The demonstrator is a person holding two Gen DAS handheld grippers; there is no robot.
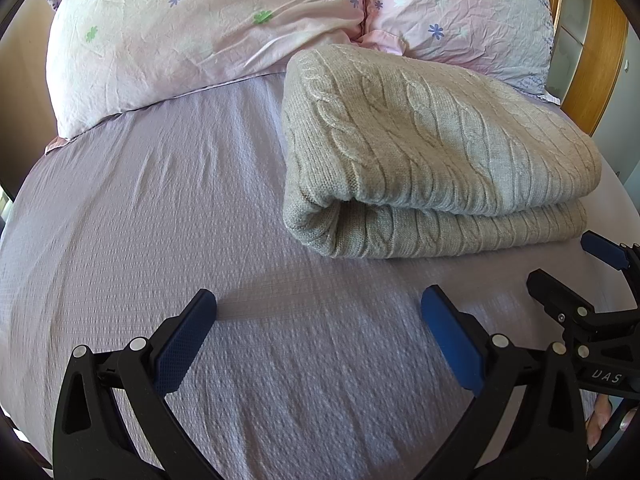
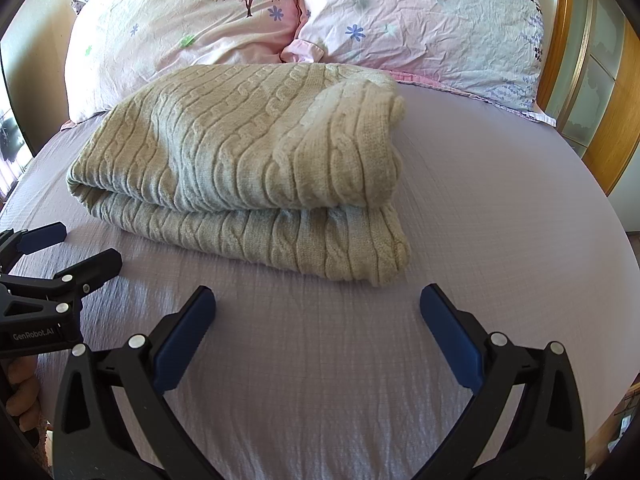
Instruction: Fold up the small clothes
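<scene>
A beige cable-knit sweater [image 1: 432, 152] lies folded in a thick stack on the lilac bed sheet [image 1: 160, 208]; it also shows in the right wrist view [image 2: 240, 168]. My left gripper [image 1: 318, 300] is open and empty, low over the sheet, in front and to the left of the sweater. My right gripper [image 2: 318, 298] is open and empty, just in front of the sweater's near right corner. Each gripper shows at the edge of the other's view: the right gripper [image 1: 568, 260] and the left gripper [image 2: 76, 246]. Neither touches the sweater.
Two pink floral pillows [image 2: 192, 28] [image 2: 420, 28] lie behind the sweater at the head of the bed. A wooden headboard frame [image 2: 600, 92] stands at the far right. The bed sheet [image 2: 500, 200] extends to the right of the sweater.
</scene>
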